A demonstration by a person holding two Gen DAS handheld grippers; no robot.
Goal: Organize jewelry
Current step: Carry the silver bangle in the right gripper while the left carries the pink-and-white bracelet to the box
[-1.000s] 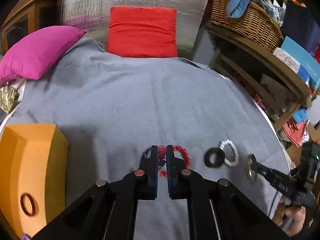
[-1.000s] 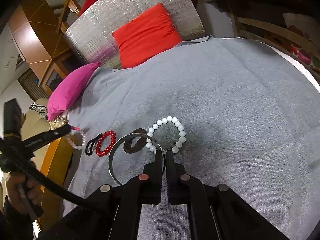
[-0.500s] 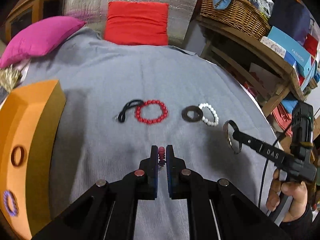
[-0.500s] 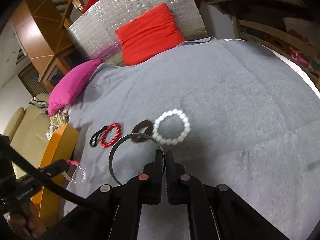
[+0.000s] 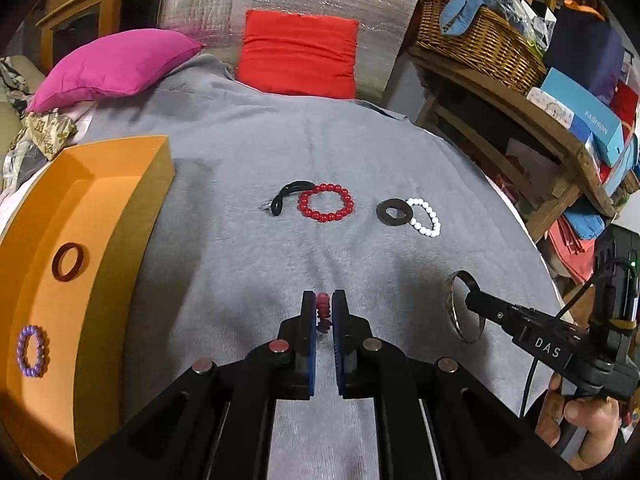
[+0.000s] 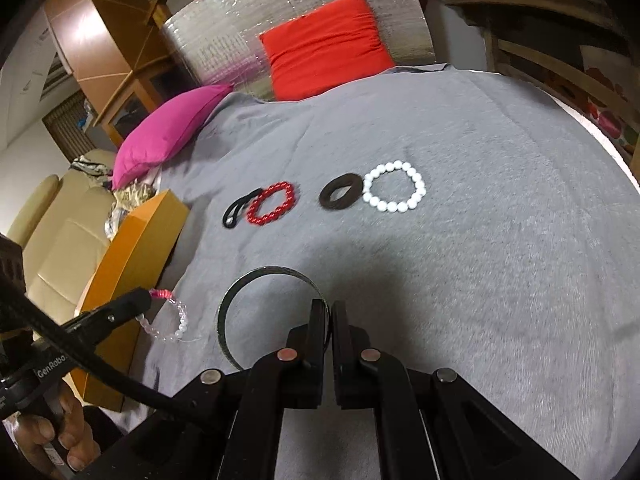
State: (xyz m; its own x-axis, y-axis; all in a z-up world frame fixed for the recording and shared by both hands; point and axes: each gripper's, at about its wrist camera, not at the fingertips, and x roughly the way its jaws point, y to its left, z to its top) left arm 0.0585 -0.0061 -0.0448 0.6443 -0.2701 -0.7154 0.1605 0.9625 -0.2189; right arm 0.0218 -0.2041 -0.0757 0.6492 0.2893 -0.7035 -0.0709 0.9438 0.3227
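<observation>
Between the left gripper's (image 5: 324, 300) fingers a pink-and-clear beaded bracelet (image 6: 166, 314) is pinched; the orange tray (image 5: 120, 208) lies just left of them, nearer this hand. Off to the right, the right gripper (image 6: 330, 312) clamps a thin metal bangle (image 6: 240, 292) upright. Ahead of both, on the soft grey bedspread (image 5: 360, 152), rest glossy red beads (image 5: 326, 208) and white beads (image 5: 424, 216).

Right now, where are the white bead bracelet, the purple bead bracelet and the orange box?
white bead bracelet (image 6: 394, 192): right wrist view, on its lower beads.
purple bead bracelet (image 5: 24, 358): left wrist view, on its left beads.
orange box (image 5: 132, 216): left wrist view, on its outer wall.
</observation>
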